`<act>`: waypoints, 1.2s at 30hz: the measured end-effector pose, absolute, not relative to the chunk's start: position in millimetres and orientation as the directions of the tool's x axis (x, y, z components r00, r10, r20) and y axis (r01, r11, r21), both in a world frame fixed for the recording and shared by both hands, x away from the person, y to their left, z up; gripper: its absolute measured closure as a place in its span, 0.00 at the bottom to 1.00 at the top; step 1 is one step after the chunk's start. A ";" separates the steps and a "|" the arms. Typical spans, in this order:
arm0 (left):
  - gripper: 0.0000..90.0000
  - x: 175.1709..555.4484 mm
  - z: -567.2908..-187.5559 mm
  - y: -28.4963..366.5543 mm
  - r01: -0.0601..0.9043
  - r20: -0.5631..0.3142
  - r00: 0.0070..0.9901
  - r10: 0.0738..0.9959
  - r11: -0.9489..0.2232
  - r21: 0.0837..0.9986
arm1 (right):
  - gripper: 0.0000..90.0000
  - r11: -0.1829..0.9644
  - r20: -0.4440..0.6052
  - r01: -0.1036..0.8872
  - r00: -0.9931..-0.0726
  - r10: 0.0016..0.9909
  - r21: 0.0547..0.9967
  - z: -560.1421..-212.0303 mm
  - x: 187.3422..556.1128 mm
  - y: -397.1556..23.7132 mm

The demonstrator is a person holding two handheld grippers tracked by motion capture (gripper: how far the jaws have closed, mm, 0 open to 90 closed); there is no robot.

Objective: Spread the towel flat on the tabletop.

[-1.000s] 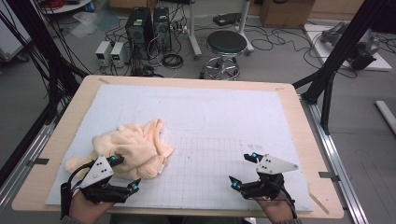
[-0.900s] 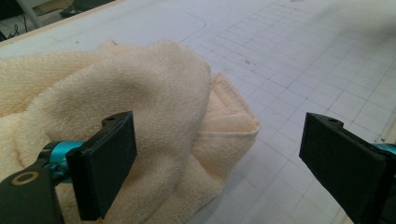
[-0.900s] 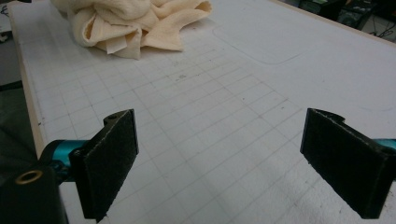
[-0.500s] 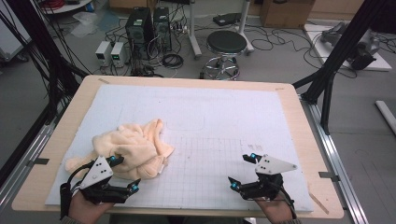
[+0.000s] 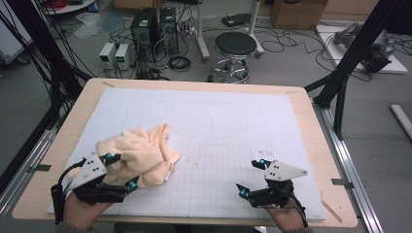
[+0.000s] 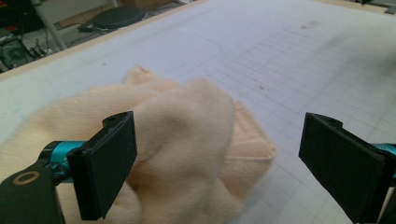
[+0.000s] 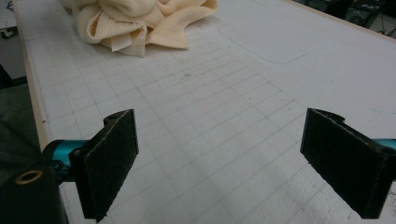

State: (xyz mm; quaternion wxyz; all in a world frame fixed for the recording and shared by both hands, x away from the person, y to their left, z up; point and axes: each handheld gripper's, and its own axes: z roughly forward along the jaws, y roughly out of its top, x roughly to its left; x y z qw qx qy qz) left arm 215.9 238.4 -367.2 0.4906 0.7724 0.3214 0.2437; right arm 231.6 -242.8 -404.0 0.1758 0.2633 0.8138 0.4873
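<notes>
Okay, my left gripper (image 5: 121, 171) gapes wide at the crumpled towel (image 5: 138, 154) on the mat's near-left; my right gripper (image 5: 251, 177) hangs released, well apart. Next, I'd guess: pinch a fold.

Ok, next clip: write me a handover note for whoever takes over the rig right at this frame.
Left tongs: open, at the near edge of the cloth, one jaw against the fabric, nothing clamped yet.
Right tongs: open, holding nothing, over bare mat near the front right.
Cloth: cream, crumpled in a heap on the mat's left side, not spread or folded.
Done: nothing visible beyond the left approach.
Left: probably grip the cloth with the left tongs, bring the right tongs over, then flatten it on the grid.
</notes>
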 end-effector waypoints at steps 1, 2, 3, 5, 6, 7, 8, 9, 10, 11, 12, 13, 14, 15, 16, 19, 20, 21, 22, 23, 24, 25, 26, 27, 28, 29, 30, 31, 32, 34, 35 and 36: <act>0.13 219.4 -365.1 241.5 0.262 0.055 0.670 0.740 -0.305 0.916 | 0.12 0.385 -0.026 0.259 -0.800 0.599 0.886 -404.0 231.7 -242.7; 0.13 223.2 -363.2 244.1 0.266 0.049 0.663 0.747 -0.296 0.917 | 0.12 0.386 -0.024 0.262 -0.801 0.599 0.884 -404.3 232.1 -242.6; 0.13 226.5 -361.7 245.8 0.268 0.044 0.661 0.749 -0.290 0.919 | 0.12 0.386 -0.024 0.262 -0.801 0.599 0.884 -404.3 232.1 -242.6; 0.13 237.1 -358.2 248.2 0.277 0.033 0.659 0.752 -0.283 0.918 | 0.12 0.387 -0.029 0.256 -0.803 0.596 0.886 -404.7 233.3 -242.4; 0.13 241.7 -357.1 248.2 0.281 0.034 0.657 0.753 -0.287 0.916 | 0.12 0.388 -0.027 0.258 -0.803 0.596 0.885 -404.8 233.3 -242.3; 0.13 246.2 -356.2 248.0 0.287 0.036 0.658 0.753 -0.294 0.912 | 0.12 0.387 -0.026 0.259 -0.803 0.596 0.885 -404.7 233.4 -242.4; 0.13 250.5 -356.2 247.0 0.291 0.030 0.660 0.751 -0.292 0.911 | 0.12 0.386 -0.024 0.260 -0.803 0.595 0.885 -404.8 233.5 -242.4; 0.13 254.3 -356.3 246.2 0.297 0.031 0.657 0.753 -0.297 0.907 | 0.12 0.386 -0.020 0.266 -0.801 0.598 0.884 -404.7 233.3 -242.8; 0.13 257.1 -357.1 245.6 0.302 0.031 0.658 0.752 -0.302 0.904 | 0.12 0.386 -0.020 0.266 -0.801 0.598 0.884 -404.7 233.3 -242.8; 0.13 261.2 -359.7 244.5 0.314 0.031 0.656 0.754 -0.310 0.898 | 0.12 0.388 -0.025 0.261 -0.802 0.597 0.884 -404.7 233.7 -243.3; 0.13 264.1 -362.9 243.9 0.325 0.027 0.653 0.757 -0.312 0.893 | 0.12 0.386 -0.022 0.263 -0.802 0.597 0.884 -404.7 233.3 -244.1; 0.13 266.1 -365.8 243.9 0.336 0.023 0.653 0.757 -0.316 0.887 | 0.12 0.386 -0.022 0.263 -0.802 0.597 0.884 -404.7 233.3 -244.1; 0.13 271.7 -377.7 243.7 0.369 0.010 0.641 0.768 -0.319 0.873 | 0.12 0.384 -0.022 0.263 -0.801 0.598 0.885 -404.8 233.1 -245.3; 0.13 271.7 -377.7 243.7 0.369 0.010 0.641 0.768 -0.319 0.873 | 0.12 0.384 -0.022 0.263 -0.801 0.598 0.885 -404.8 233.1 -245.3; 0.13 273.6 -383.5 244.0 0.382 0.001 0.638 0.770 -0.317 0.868 | 0.12 0.381 -0.019 0.264 -0.801 0.599 0.886 -405.3 233.5 -245.8; 0.13 277.3 -396.9 245.7 0.410 -0.006 0.638 0.770 -0.333 0.849 | 0.12 0.383 -0.018 0.265 -0.802 0.596 0.885 -405.6 233.6 -245.9; 0.13 277.9 -398.8 245.5 0.416 -0.006 0.638 0.770 -0.337 0.845 | 0.12 0.387 -0.022 0.262 -0.804 0.595 0.884 -405.7 233.5 -245.8; 0.13 279.0 -400.7 244.8 0.422 -0.003 0.641 0.768 -0.349 0.836 | 0.12 0.386 -0.020 0.264 -0.804 0.595 0.884 -405.7 233.2 -245.4; 0.13 279.4 -401.3 243.8 0.427 0.003 0.642 0.767 -0.361 0.829 | 0.12 0.384 -0.015 0.269 -0.803 0.596 0.883 -405.6 232.7 -244.8; 0.14 280.6 -403.4 240.1 0.433 0.020 0.642 0.766 -0.384 0.815 | 0.12 0.387 -0.022 0.261 -0.806 0.592 0.884 -405.6 233.2 -244.8; 0.14 281.3 -404.5 238.2 0.438 0.028 0.644 0.765 -0.399 0.806 | 0.12 0.388 -0.021 0.262 -0.805 0.592 0.884 -405.8 233.3 -244.4; 0.16 282.7 -406.5 235.2 0.450 0.033 0.643 0.765 -0.412 0.792 | 0.12 0.387 -0.014 0.269 -0.805 0.593 0.882 -405.7 233.0 -243.6; 0.16 284.3 -408.8 232.2 0.455 0.041 0.643 0.764 -0.425 0.783 | 0.12 0.388 -0.020 0.262 -0.807 0.590 0.884 -405.8 233.5 -243.3; 0.17 285.7 -410.6 229.7 0.459 0.046 0.643 0.764 -0.433 0.775 | 0.12 0.390 -0.020 0.265 -0.806 0.592 0.882 -405.7 233.1 -242.9; 0.17 287.3 -411.6 228.3 0.462 0.052 0.641 0.766 -0.439 0.770 | 0.12 0.390 -0.016 0.269 -0.806 0.591 0.881 -405.3 232.3 -242.5; 0.17 289.0 -412.4 227.8 0.467 0.049 0.642 0.765 -0.441 0.767 | 0.12 0.390 -0.016 0.269 -0.806 0.591 0.881 -405.3 232.3 -242.5; 0.19 290.7 -413.4 227.5 0.470 0.047 0.639 0.768 -0.438 0.766 | 0.12 0.393 -0.022 0.263 -0.807 0.590 0.881 -405.2 232.3 -242.7; 0.21 292.5 -414.1 227.8 0.473 0.048 0.643 0.765 -0.445 0.761 | 0.12 0.393 -0.023 0.261 -0.808 0.588 0.882 -405.0 232.0 -242.8; 0.27 293.8 -415.1 227.9 0.474 0.052 0.640 0.767 -0.447 0.758 | 0.12 0.389 -0.019 0.263 -0.808 0.589 0.883 -404.8 231.7 -243.4; 0.34 296.5 -416.2 228.7 0.480 0.054 0.638 0.768 -0.452 0.752 | 0.12 0.386 -0.017 0.264 -0.806 0.592 0.884 -404.7 231.7 -244.0; 0.38 296.5 -416.2 228.7 0.480 0.054 0.638 0.768 -0.452 0.752 | 0.12 0.386 -0.017 0.264 -0.806 0.592 0.884 -404.7 231.7 -244.0; 0.42 296.9 -416.6 228.9 0.481 0.056 0.633 0.772 -0.450 0.753 | 0.12 0.387 -0.017 0.265 -0.807 0.591 0.883 -404.7 231.8 -244.2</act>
